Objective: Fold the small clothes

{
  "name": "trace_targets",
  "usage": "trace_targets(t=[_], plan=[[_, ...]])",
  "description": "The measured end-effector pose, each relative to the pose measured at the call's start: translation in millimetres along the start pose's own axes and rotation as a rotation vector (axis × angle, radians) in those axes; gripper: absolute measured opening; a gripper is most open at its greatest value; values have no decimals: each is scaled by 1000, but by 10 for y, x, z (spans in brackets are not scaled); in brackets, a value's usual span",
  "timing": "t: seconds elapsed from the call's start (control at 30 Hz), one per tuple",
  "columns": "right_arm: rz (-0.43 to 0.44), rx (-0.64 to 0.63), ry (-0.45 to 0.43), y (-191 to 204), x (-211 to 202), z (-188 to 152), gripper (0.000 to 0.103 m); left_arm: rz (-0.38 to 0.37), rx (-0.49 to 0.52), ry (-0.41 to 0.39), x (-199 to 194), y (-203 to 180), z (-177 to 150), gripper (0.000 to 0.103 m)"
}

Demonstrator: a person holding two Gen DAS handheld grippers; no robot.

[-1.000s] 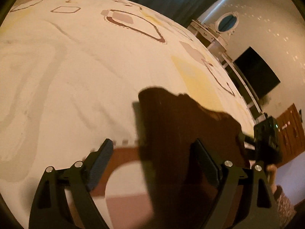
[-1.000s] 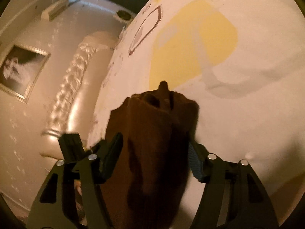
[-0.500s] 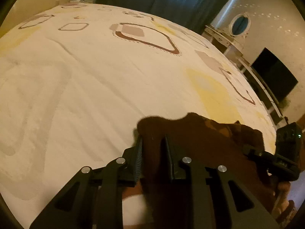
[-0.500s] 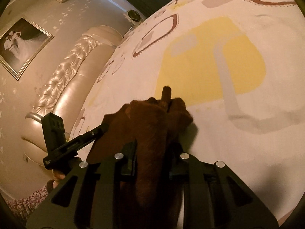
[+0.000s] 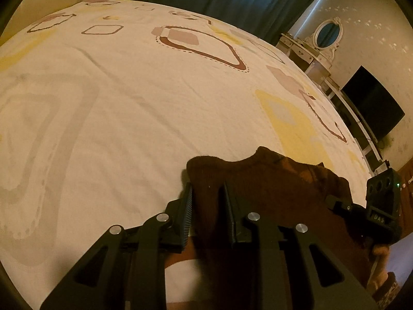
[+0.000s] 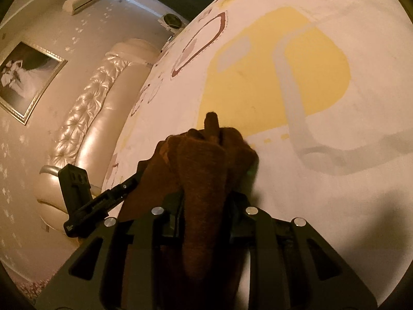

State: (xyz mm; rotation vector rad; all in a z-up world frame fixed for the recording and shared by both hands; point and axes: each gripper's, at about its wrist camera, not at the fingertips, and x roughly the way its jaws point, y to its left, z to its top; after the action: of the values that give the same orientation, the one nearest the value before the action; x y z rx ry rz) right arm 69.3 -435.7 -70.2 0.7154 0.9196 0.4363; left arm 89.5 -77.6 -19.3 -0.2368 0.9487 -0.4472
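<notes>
Your left gripper (image 5: 207, 206) has just clamped down on one end of the fuzzy dark-brown knit garment (image 5: 271, 180), and your right gripper (image 6: 205, 206) pinches the other end (a bunched fold). The garment sits near an edge of the cream patterned bedspread (image 5: 129, 103).

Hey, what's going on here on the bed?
A person is folding a small brown garment on a patterned bedsheet, using a handheld gripper in each hand. The left gripper has just closed on one bunched edge of the garment, and the right gripper has pinched another part of the same cloth. Both now grip it, and the garment is gathered between them, not yet laid out in a neat fold.
</notes>
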Motion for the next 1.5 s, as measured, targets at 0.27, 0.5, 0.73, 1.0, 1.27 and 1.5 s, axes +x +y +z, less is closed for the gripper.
trace_targets(t=[0.27,0.5,0.73,1.0,1.27,1.5], plan=[[30,60,-13,-21,-119,-105,39,-1,10,9,-104,-53,-47,30],[36,74,-19,24,-287,-304,54,-14,17,30,-222,-85,-212,43],[46,81,-7,104,-411,-522,62,-43,-1,45,-405,-121,-409,57],[51,102,24,174,-561,-825,64,-116,-65,92,-616,-61,-680,67],[96,140,80,245,-609,-1127,64,-243,-149,182,-772,16,-1110,72],[154,195,106,290,-558,-1260,62,-353,-246,237,-724,-96,-1239,72]])
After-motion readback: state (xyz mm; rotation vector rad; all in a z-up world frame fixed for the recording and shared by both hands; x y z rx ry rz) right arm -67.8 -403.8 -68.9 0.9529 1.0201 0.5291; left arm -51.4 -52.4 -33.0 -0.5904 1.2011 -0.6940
